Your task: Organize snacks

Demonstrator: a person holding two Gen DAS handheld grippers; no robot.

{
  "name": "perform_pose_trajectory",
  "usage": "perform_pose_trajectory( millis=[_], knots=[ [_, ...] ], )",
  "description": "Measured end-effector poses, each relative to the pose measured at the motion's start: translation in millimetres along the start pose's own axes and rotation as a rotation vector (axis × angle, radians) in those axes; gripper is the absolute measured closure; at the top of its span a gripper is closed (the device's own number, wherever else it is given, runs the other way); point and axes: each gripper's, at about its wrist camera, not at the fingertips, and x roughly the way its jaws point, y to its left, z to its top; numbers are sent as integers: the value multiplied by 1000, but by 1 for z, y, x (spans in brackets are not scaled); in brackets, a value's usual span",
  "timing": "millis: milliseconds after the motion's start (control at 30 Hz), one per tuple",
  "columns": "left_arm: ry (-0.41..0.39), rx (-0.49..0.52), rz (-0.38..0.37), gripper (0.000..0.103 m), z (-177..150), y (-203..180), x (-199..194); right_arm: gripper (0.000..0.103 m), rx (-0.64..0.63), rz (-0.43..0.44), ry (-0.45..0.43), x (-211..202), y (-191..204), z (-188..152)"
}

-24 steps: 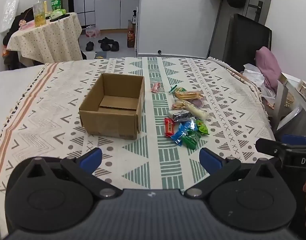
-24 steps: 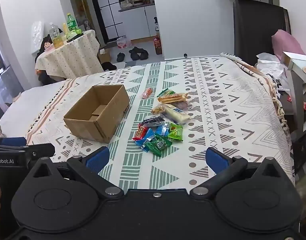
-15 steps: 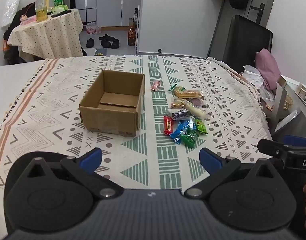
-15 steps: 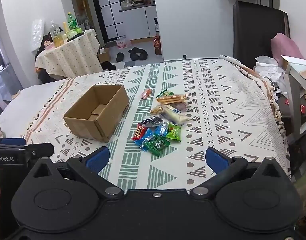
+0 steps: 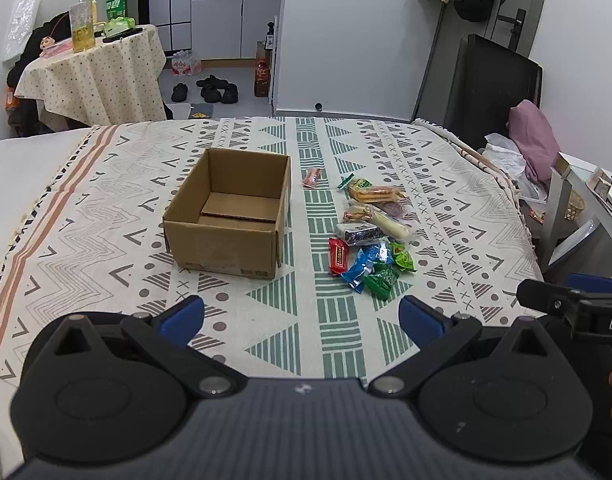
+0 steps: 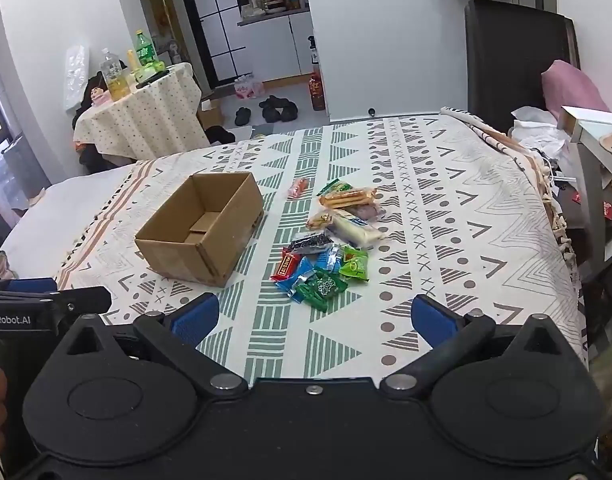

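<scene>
An empty open cardboard box [image 5: 230, 216] [image 6: 204, 226] sits on a patterned cloth. Just to its right lies a loose pile of wrapped snacks [image 5: 368, 236] [image 6: 330, 248]: red, blue and green packets in front, longer biscuit and roll packs behind. One small pink packet [image 5: 311, 178] [image 6: 297, 188] lies apart at the back. My left gripper [image 5: 301, 322] hangs open over the near cloth, well short of box and pile. Its blue pads hold nothing. My right gripper [image 6: 313, 318] is open too, just in front of the green packet [image 6: 322, 288].
The patterned cloth [image 5: 446, 200] covers a bed or table. A small round table with bottles [image 5: 94, 68] stands far left. A dark chair back [image 5: 494, 92], pink clothing [image 5: 534, 140] and a shelf [image 5: 586, 200] crowd the right edge. Shoes [image 5: 210, 90] lie on the floor beyond.
Both views have shifted a little, so the box and the snack pile sit slightly higher and nearer in the frames. Both grippers stay open and nothing on the cloth has moved.
</scene>
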Motion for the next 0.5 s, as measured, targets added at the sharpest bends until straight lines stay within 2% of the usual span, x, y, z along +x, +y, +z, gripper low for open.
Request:
perform_pose_trajectory(
  millis=[500],
  knots=[
    [3, -1, -1, 0, -4, 1, -1, 0, -20, -7, -12, -4, 1, 3]
  ],
)
